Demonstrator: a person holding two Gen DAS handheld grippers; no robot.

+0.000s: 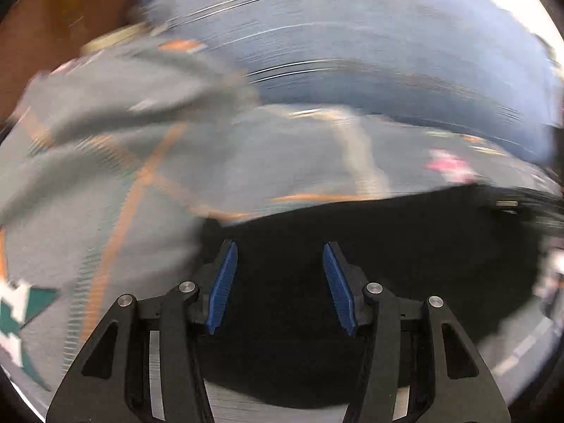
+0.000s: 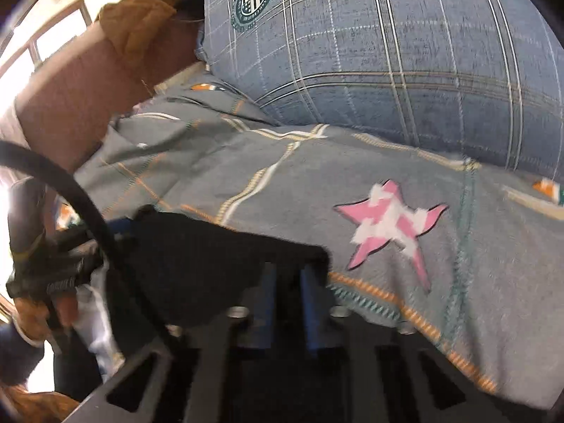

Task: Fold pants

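Note:
The black pants (image 1: 370, 246) lie on a grey patterned bedsheet (image 1: 105, 176). The left wrist view is motion-blurred. My left gripper (image 1: 280, 252) is open, its blue pads apart just above the dark cloth, holding nothing. In the right wrist view my right gripper (image 2: 287, 275) has its blue pads close together on an edge of the black pants (image 2: 211, 264), which drape up over the fingers. My left gripper (image 2: 120, 227) shows at the left of that view, at the pants' far edge, held by a hand.
A large blue plaid pillow (image 2: 387, 53) lies at the back of the bed. A brown headboard (image 2: 70, 105) with a mustard cushion (image 2: 148, 24) stands at the left. A pink star print (image 2: 391, 225) marks the sheet (image 2: 282, 176). A black cable (image 2: 63, 183) crosses the left.

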